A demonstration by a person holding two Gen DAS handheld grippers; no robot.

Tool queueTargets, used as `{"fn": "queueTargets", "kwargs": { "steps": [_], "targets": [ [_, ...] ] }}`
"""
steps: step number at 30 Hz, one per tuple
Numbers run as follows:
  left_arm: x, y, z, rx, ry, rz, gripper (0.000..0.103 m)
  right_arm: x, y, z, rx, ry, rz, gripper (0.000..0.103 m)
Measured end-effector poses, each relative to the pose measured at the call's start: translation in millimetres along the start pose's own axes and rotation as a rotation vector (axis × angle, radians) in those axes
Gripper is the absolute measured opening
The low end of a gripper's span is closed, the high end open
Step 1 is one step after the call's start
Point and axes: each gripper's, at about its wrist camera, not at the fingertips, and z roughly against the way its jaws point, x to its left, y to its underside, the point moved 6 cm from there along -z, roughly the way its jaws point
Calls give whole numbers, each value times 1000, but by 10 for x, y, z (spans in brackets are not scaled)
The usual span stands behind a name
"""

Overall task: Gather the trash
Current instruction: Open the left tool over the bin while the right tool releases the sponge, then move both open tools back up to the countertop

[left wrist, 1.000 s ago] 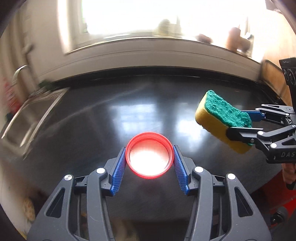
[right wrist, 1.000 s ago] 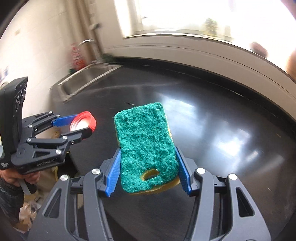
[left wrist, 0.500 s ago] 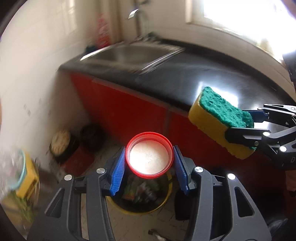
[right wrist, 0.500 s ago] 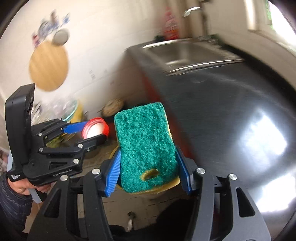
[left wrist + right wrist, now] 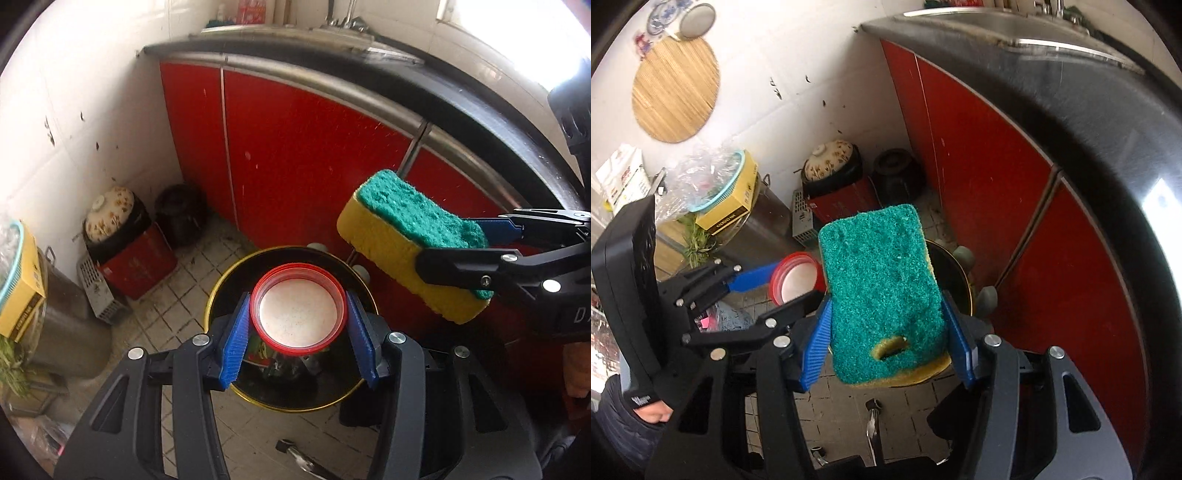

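Note:
My left gripper (image 5: 297, 334) is shut on a red jar lid (image 5: 298, 310) with a white inside, held right above the round black trash bin (image 5: 218, 295) with a yellow rim on the floor. My right gripper (image 5: 888, 345) is shut on a green-and-yellow sponge (image 5: 882, 291), held above the same trash bin (image 5: 955, 269). In the left wrist view the sponge (image 5: 410, 236) hangs at the right, just past the bin's far right rim. In the right wrist view the lid (image 5: 796, 278) shows left of the sponge.
Red cabinet doors (image 5: 295, 147) under a black counter (image 5: 480, 110) stand behind the bin. A clay pot on a red box (image 5: 122, 229), a dark pot (image 5: 181, 218) and a metal container (image 5: 66, 325) crowd the left floor. A metal tool (image 5: 873, 424) lies on the tiles.
Both grippers have swung from over the black counter down to the floor corner. The lid now hangs over the bin's opening and the sponge beside it. Both holds are unchanged.

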Motion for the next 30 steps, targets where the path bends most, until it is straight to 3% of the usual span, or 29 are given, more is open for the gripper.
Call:
{"fn": "queueTargets", "kwargs": {
  "steps": [4,5,6,7,19,22,24,28,30],
  "targets": [
    [42,-18,-94,10,10,17,49,-39,-37,-95,11,7,-11,61],
    [52,-15,-110,11,7,19,56,-41,-54,-103,10,5,-22,71],
    [64,-6,-121,14,3,23,75,-52,-63,-82,4,3,-25,77],
    [79,-1,-109,7,-5,26,82,-48,-74,-73,0,-1,-26,77],
    [-4,-53,77,-10,-25,33,88,-94,5,323,-42,-4,-35,78],
    [-218,-196,275,-43,-24,-9,93,-166,17,735,-113,10,-52,83],
    [-461,-371,488,-88,-25,-53,96,-312,71,1187,-187,51,-84,92],
    [-1068,-702,802,-139,37,-104,96,-801,367,2060,-301,193,-183,96],
    [-1451,-865,930,-160,104,-123,96,-1188,674,2544,-340,287,-278,96]
  ]
}}
